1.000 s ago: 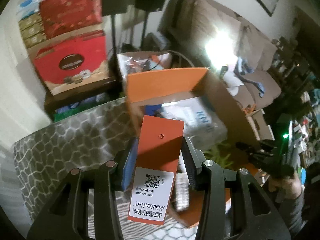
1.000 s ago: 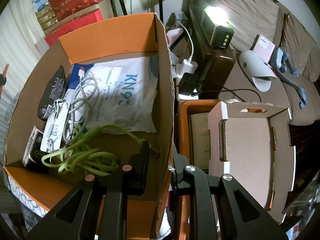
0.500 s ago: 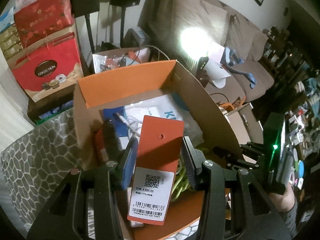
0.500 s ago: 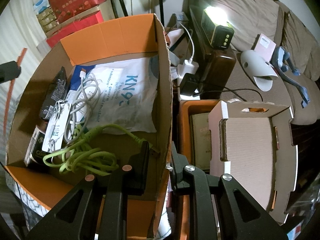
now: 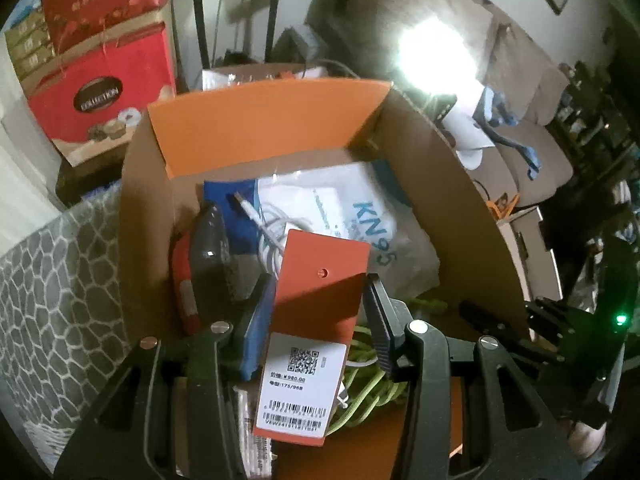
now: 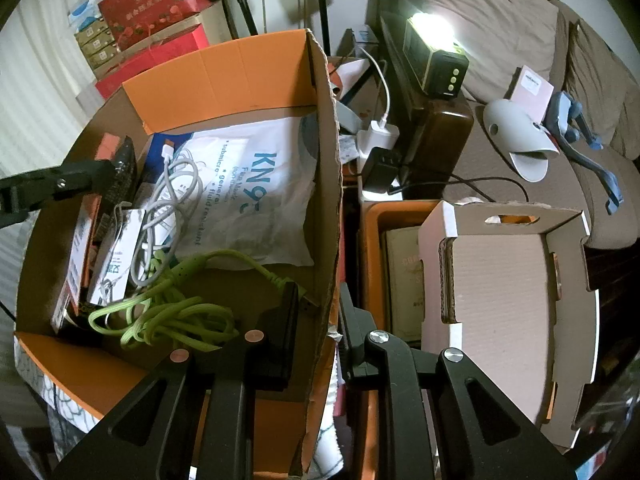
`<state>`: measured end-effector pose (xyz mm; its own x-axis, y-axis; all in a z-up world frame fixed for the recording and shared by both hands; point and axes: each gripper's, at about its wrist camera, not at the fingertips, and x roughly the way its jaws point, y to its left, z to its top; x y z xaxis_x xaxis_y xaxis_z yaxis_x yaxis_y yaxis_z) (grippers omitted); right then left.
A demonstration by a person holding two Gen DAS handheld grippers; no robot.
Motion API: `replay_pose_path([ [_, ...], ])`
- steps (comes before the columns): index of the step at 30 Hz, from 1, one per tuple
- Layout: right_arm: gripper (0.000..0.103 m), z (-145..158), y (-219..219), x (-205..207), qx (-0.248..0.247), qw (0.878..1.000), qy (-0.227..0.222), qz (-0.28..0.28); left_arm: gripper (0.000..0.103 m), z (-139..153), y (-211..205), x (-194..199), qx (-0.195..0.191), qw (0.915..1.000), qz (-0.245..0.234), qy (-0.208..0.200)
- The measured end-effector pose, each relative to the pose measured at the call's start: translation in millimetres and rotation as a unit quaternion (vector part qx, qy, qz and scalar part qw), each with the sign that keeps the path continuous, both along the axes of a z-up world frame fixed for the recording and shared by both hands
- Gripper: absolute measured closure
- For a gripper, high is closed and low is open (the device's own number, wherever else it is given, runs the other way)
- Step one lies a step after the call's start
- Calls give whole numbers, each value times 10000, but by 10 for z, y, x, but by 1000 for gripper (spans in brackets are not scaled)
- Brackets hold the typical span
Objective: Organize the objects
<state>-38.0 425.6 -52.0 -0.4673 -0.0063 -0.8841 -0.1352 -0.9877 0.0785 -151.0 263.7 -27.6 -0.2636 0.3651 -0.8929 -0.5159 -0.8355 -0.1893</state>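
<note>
Over the last second the cardboard box [image 5: 460,184] has been brought directly beneath and ahead of the left tool [image 5: 320,300], whose fingers are closed on an orange price tag [image 5: 316,308]; release into it seems imminent. The box's side wall is pinched by the right tool [image 6: 320,320], steadying it.

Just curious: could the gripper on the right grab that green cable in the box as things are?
Probably not yet. The right gripper is clamped on the cardboard box wall. The green cable lies uncovered just inside, so it would need to let go first.
</note>
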Motion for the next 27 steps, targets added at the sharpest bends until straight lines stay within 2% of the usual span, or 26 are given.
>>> replay_pose_path([
  [2, 86, 0, 0, -1, -4, 10000, -1, -2, 60, -27, 1, 4, -58, 10000, 9, -3],
  [6, 86, -1, -1, 0, -7, 10000, 0, -2, 41, -13, -17, 11, -23, 10000, 43, 0],
  [15, 86, -2, 0, 0, -18, 10000, -1, -9, 17, 283, -236, 89, 106, 9992, 196, 336],
  [21, 86, 2, 15, 38, -62, 10000, 33, -66, 13, 467, -586, 178, 111, 9970, 438, 624],
  [27, 85, 137, -2, 145, 126, 9995, 230, -200, 10, 545, -984, 283, 120, 9946, 678, 783],
])
